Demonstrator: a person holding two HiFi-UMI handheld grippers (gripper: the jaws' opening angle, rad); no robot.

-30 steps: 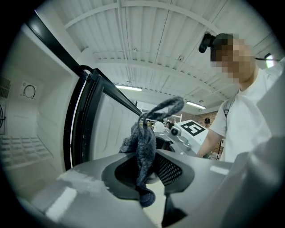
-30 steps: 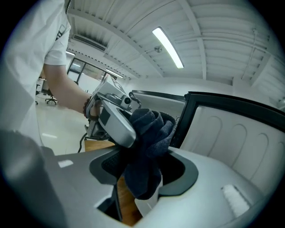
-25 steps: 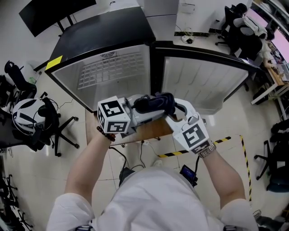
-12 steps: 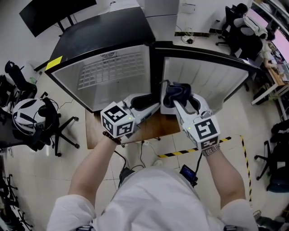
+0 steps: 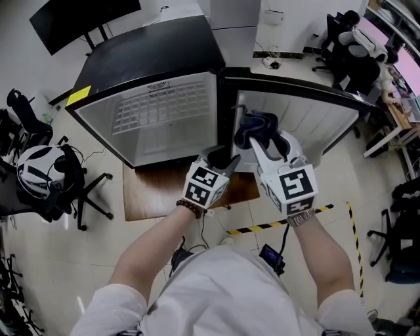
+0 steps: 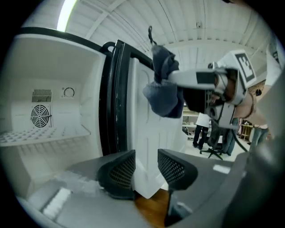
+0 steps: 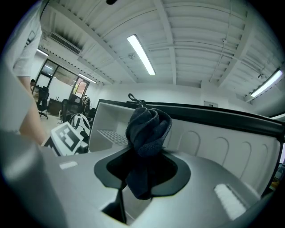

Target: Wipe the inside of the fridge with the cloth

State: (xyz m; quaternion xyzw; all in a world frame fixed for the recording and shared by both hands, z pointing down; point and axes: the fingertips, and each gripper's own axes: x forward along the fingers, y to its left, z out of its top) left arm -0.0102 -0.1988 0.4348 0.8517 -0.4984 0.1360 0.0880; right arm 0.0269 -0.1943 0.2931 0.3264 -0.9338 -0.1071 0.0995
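Observation:
The small fridge (image 5: pixel 164 115) stands open, its white door (image 5: pixel 308 121) swung out to the right. A dark blue cloth (image 5: pixel 256 128) is bunched between the jaws of my right gripper (image 5: pixel 254 141), which has just been closing on it; it sits in front of the door's inner face. In the right gripper view the cloth (image 7: pixel 147 129) bulges up out of the right gripper (image 7: pixel 144 171). My left gripper (image 5: pixel 222 159) hangs lower, beside the right one, its jaws just opened with nothing between them (image 6: pixel 147 171). The left gripper view shows the cloth (image 6: pixel 162 84) above, by the door edge.
A wire shelf (image 6: pixel 40 136) and a rear fan grille (image 6: pixel 40 116) show inside the fridge. The fridge stands on a wooden board (image 5: pixel 157 190). Office chairs (image 5: pixel 46 170) crowd the left, yellow-black floor tape (image 5: pixel 282 223) runs at the right, and a monitor (image 5: pixel 79 16) stands behind.
Both grippers met at the cloth a second ago. The right one has since carried it up to the door, and the left one has come away empty, dropping down and rightward.

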